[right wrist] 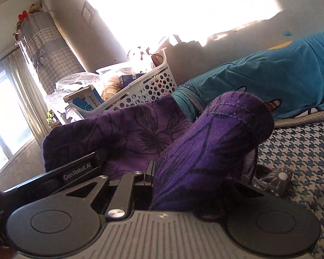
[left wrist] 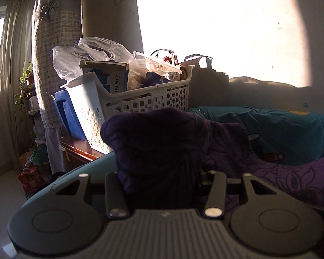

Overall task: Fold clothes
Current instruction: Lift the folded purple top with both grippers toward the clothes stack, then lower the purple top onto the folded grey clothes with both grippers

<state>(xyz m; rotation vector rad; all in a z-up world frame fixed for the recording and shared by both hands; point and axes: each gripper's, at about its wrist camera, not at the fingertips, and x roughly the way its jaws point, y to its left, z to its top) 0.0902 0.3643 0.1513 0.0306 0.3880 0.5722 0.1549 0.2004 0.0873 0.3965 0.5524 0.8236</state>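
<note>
- While both grippers carry the purple garment (right wrist: 216, 133) above the bed, the white basket (left wrist: 140, 99) stands at the left, beside the bed's far left corner.
- At the left, the left gripper (left wrist: 159, 185) has its jaws narrowly apart and pinched on a thick bunch of the purple cloth, which rises over the fingers and hides their tips.
- Further right, the right gripper (right wrist: 196, 185) is nearly closed on another bunch of the same garment; its fingers are also covered.
- Between the two grips the cloth hangs loose in the right wrist view, so I judge the fold is not yet laid.
- To do this step well, I would keep both grips level, pull the edge straight, and lower it evenly.
- At the right, the teal shirt (left wrist: 287, 133) lies along the bed's far edge, and the checked cover (right wrist: 302, 151) is bare nearby.
</note>
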